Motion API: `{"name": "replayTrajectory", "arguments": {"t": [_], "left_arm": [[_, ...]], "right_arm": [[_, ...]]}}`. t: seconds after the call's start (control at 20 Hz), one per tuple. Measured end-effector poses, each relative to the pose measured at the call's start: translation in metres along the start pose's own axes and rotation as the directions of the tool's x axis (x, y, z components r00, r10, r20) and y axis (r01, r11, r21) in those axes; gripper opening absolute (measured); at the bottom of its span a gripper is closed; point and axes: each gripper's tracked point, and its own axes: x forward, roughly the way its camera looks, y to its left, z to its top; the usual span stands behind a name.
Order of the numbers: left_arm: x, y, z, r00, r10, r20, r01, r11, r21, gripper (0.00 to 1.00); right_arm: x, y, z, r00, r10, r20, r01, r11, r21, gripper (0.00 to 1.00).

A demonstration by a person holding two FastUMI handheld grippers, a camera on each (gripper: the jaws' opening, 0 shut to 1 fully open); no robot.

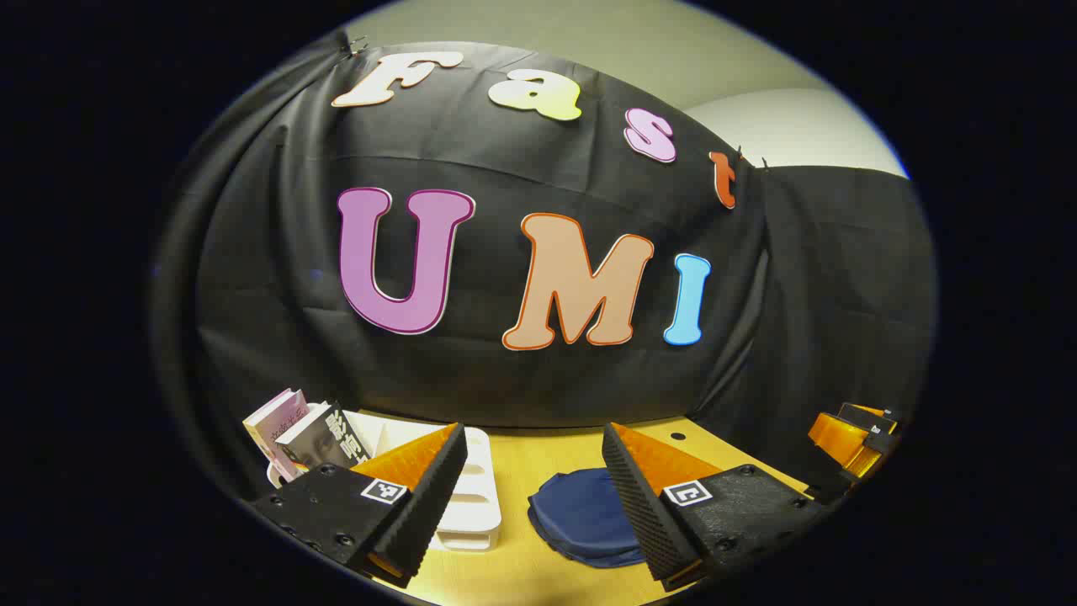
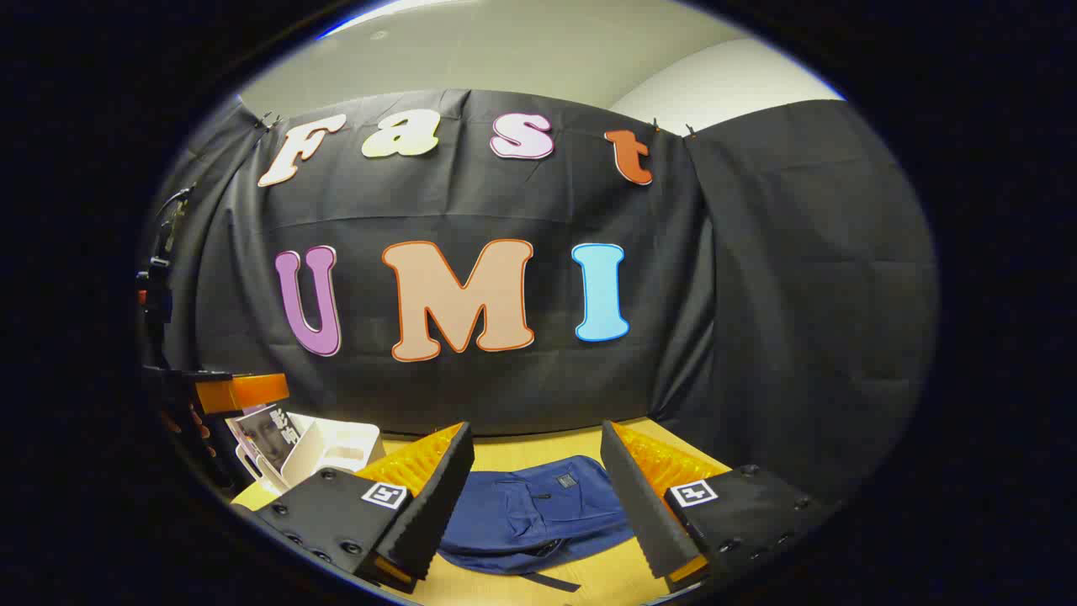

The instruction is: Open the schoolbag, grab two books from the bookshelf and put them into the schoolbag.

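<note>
- Progress: judging by the layout, no step is complete. The schoolbag lies flat with no opening visible, and both books sit in the bookshelf.
- Remaining: open the schoolbag, take two books, place them inside.
- Left hand-held gripper: fingers spread wide, holding nothing, raised above the surface.
- Right hand-held gripper: fingers likewise spread and empty, aimed over the schoolbag.
- Schoolbag: navy blue fabric, slack and flattened, with a small dark patch on its front and a dark strap trailing toward the near edge of the surface. It lies around the middle of the surface.
- Bookshelf: white plastic rack with dividers, at the left side of the surface, well apart from the schoolbag.
- Books: a pink-covered book and a dark-covered book lean tilted together at the rack's far-left end.
</note>
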Motion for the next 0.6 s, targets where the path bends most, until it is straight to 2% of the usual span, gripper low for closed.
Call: {"name": "replayTrajectory", "arguments": {"t": [0.05,0.6], "left_arm": [[-0.002,-0.003,0.001,1.000,-0.004,0.002,0.004,1.000,0.003,0.95],[-0.021,0.000,0.000,0.999,0.036,0.000,-0.036,0.999,0.028,0.92]], "right_arm": [[-0.003,0.001,0.001,1.000,0.006,0.003,-0.006,1.000,-0.006,0.97],[-0.016,0.007,0.004,0.998,0.056,0.011,-0.056,0.998,-0.006,0.97]]}}
